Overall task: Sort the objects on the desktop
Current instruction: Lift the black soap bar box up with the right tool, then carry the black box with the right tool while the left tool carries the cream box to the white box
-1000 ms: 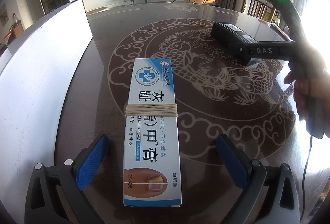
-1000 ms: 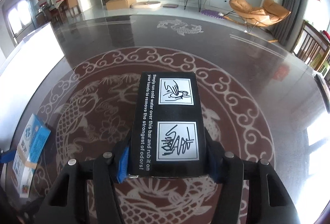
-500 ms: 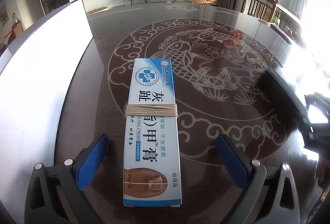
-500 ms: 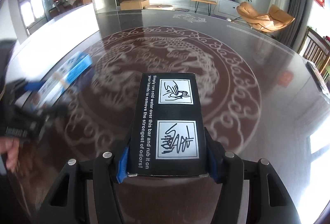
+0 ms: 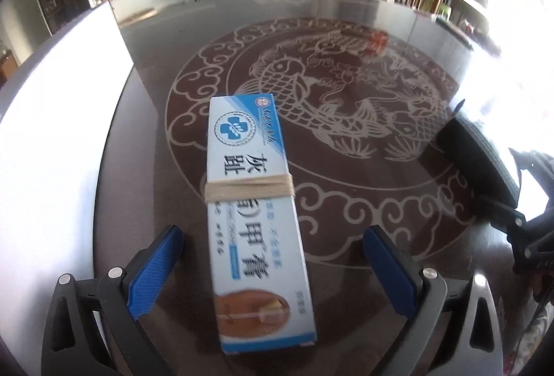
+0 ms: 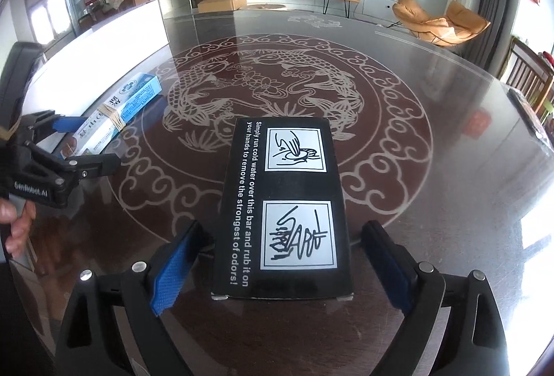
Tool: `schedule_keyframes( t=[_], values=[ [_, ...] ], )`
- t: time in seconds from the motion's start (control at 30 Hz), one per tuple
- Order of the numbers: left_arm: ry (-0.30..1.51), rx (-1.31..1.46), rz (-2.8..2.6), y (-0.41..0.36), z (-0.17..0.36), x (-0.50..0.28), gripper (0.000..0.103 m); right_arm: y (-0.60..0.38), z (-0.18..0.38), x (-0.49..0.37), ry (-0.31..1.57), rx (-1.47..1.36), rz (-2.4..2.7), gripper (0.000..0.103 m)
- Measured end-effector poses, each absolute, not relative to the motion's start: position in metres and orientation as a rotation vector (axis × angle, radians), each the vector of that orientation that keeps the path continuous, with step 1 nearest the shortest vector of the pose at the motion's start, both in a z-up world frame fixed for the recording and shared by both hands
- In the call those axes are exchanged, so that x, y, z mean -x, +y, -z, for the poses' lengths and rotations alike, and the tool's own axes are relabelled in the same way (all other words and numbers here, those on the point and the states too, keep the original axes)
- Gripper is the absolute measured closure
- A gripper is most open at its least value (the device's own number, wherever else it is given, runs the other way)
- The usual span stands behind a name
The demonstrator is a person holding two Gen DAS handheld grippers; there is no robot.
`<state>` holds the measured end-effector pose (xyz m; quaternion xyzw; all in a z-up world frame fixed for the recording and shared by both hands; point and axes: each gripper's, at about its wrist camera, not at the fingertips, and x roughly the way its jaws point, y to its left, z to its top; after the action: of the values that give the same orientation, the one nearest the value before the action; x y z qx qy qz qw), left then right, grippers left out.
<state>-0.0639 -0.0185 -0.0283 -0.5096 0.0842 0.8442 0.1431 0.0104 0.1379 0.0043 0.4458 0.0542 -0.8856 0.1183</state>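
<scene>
both grippers stand spread, the right gripper [image 6: 277, 258] straddling the black box [image 6: 282, 206] set down at table centre, the left gripper [image 5: 273, 268] around the blue cream box [image 5: 254, 209] at nine o'clock by the white board [image 6: 104, 40], so sorting looks nearly done.

Black gripper frames, silver screws, blue ribbed fingers [image 5: 155, 267], white "GenRobot.AI" lettering.
</scene>
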Motion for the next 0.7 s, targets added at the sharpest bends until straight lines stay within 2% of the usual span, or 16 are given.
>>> schedule_keyframes(
  t=[0.13, 0.17, 0.2, 0.23, 0.27, 0.47, 0.5, 0.57, 0.6, 0.63, 0.7],
  values=[
    [0.240, 1.542, -2.427, -0.015, 0.027, 0.085, 0.000, 0.136, -0.004, -0.011, 0.172, -1.312, 2.577, 0.006],
    [0.240, 1.519, -2.436, -0.014, 0.026, 0.084, 0.011, 0.134, -0.003, -0.011, 0.184, -1.317, 2.574, 0.006],
    [0.233, 1.489, -2.454, -0.013, 0.021, 0.082, 0.035, 0.133, -0.003, -0.010, 0.191, -1.320, 2.572, 0.005],
    [0.222, 1.474, -2.469, -0.013, 0.017, 0.079, 0.044, 0.132, -0.003, -0.009, 0.189, -1.323, 2.565, 0.003],
    [0.217, 1.472, -2.474, -0.013, 0.014, 0.076, 0.060, 0.133, -0.004, -0.006, 0.181, -1.328, 2.552, 0.003],
    [0.223, 1.428, -2.504, -0.022, 0.015, 0.030, 0.059, 0.151, -0.018, 0.030, 0.022, -1.537, 2.369, 0.004],
    [0.208, 1.419, -2.513, -0.025, 0.015, 0.023, 0.059, 0.149, -0.018, 0.037, 0.047, -1.569, 2.343, 0.008],
    [0.186, 1.395, -2.530, -0.027, 0.013, 0.011, 0.059, 0.142, -0.017, 0.044, 0.154, -1.588, 2.340, 0.029],
    [0.179, 1.380, -2.540, -0.028, 0.011, 0.007, 0.059, 0.135, -0.018, 0.044, 0.218, -1.586, 2.335, 0.044],
    [0.168, 1.361, -2.549, -0.028, 0.007, 0.001, 0.059, 0.131, -0.019, 0.045, 0.271, -1.604, 2.330, 0.044],
    [0.127, 1.301, -2.572, -0.030, -0.009, -0.005, 0.059, 0.128, -0.022, 0.043, 0.260, -1.614, 2.309, 0.044]
  ],
)
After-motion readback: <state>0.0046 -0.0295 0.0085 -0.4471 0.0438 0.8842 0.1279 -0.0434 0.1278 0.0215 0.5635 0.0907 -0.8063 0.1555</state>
